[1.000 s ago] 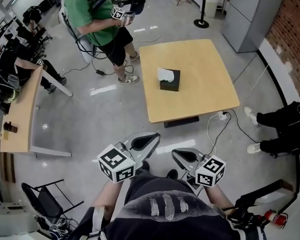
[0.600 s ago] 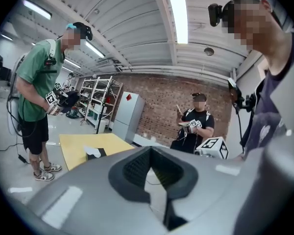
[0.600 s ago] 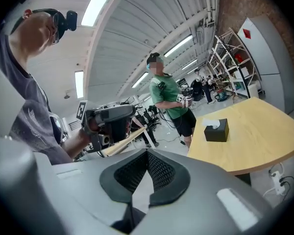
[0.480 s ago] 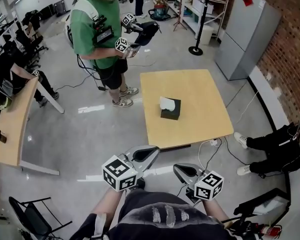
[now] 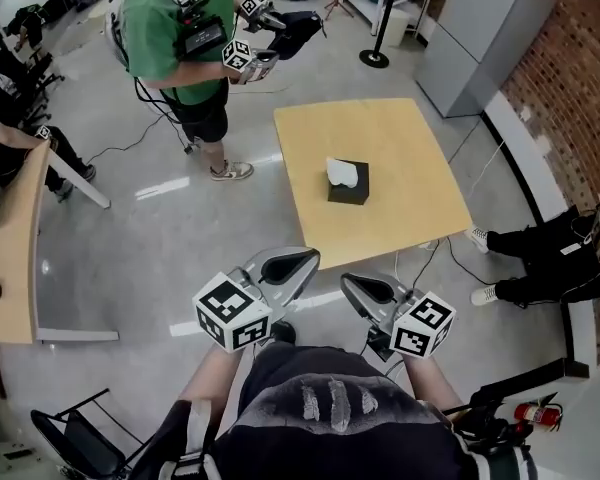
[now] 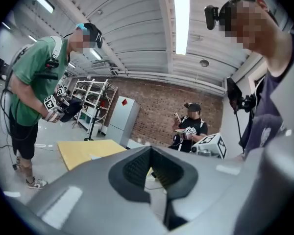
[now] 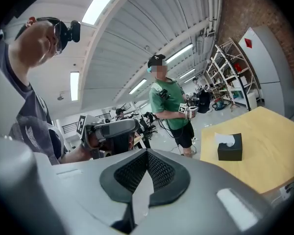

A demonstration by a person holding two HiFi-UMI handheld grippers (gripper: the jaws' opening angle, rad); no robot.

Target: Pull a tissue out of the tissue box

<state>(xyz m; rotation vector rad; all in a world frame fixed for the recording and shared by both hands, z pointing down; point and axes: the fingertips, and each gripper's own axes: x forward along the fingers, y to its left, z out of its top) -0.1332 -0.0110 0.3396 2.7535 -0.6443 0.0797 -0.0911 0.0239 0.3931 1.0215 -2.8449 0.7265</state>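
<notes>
A black tissue box [image 5: 348, 187] stands near the middle of the light wooden table [image 5: 410, 148], with a white tissue [image 5: 341, 172] sticking out of its top. Both grippers are held out in front of me over the floor, well short of the table's near edge. My left gripper [image 5: 303, 259] is shut with nothing in it. My right gripper [image 5: 349, 282] is shut too and holds nothing. In the right gripper view the tissue box [image 7: 230, 149] lies ahead to the right on the table [image 7: 277, 141], beyond my right gripper [image 7: 147, 154]. The left gripper view shows my left gripper [image 6: 151, 150] and a corner of the table [image 6: 83, 151].
A person in a green shirt [image 5: 175, 28] stands beyond the table's left corner with two grippers. Someone in black [image 5: 555, 253] sits on the floor at the right. A grey cabinet [image 5: 475, 28] stands at the back, a desk [image 5: 10, 258] at the left, cables [image 5: 435, 253] under the table.
Both grippers have moved forward toward the table and risen a little, still shut and side by side. The tissue box has stayed in place on the table.
</notes>
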